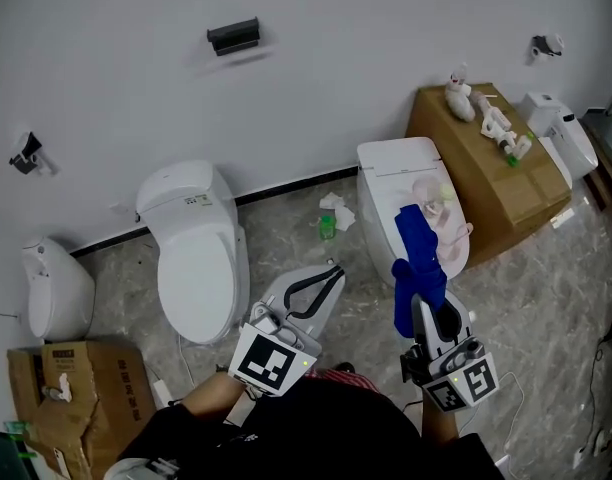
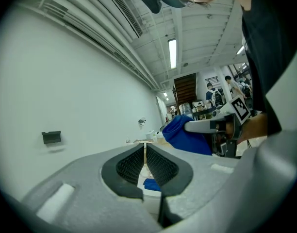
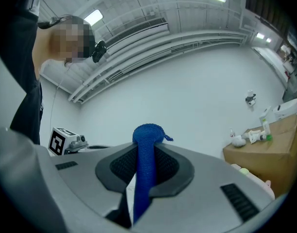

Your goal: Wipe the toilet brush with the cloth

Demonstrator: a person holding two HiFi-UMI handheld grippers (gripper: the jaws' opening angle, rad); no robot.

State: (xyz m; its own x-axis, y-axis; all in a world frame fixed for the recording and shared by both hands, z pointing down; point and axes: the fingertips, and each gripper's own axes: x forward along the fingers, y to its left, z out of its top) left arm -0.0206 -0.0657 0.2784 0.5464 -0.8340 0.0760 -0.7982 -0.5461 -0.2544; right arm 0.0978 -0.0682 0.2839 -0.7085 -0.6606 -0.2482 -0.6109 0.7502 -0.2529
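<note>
**Clerk:** Item one, the held tools?

**Checker:** Right gripper (image 3: 147, 152), grey moulded body with a marker cube at the rear. Its jaws are clamped on a blue woven cloth (image 1: 418, 250). The cloth runs as a narrow band between the black ribbed pads (image 3: 167, 165) and bunches into a knob beyond the tips. Left gripper (image 1: 331, 273), same make. Its jaws are closed together with only a hairline gap between the pads, and nothing is gripped.

**Clerk:** Position of the pair?

**Checker:** Side by side in front of the person and apart from each other, both aimed toward the plain white wall (image 1: 366, 78). In the left gripper view, the right gripper and its cloth show at the right.

**Clerk:** Cloth location, head view?

**Checker:** Held up off the floor, seen against the front of the right-hand white toilet with closed lid (image 1: 391, 173). Contact with that toilet: cannot tell.

**Clerk:** The toilet brush?

**Checker:** Cannot be made out among the items in view.

**Clerk:** Fixtures and sundries?

**Checker:**
- A second white toilet (image 1: 194, 258), lid down, stands left of the first.
- A small green bottle (image 1: 327, 227) and some crumpled white paper (image 1: 337, 208) lie on the grey marbled floor (image 1: 546, 298), between the two toilets and near the wall.
- A brown cardboard box (image 1: 491, 183) stands just beside the right-hand toilet, with small white figures (image 1: 460, 96) on top.
- A black wall bracket (image 1: 233, 36) is mounted high up.
- An open cardboard carton (image 1: 81, 388) sits at the lower left.
</note>
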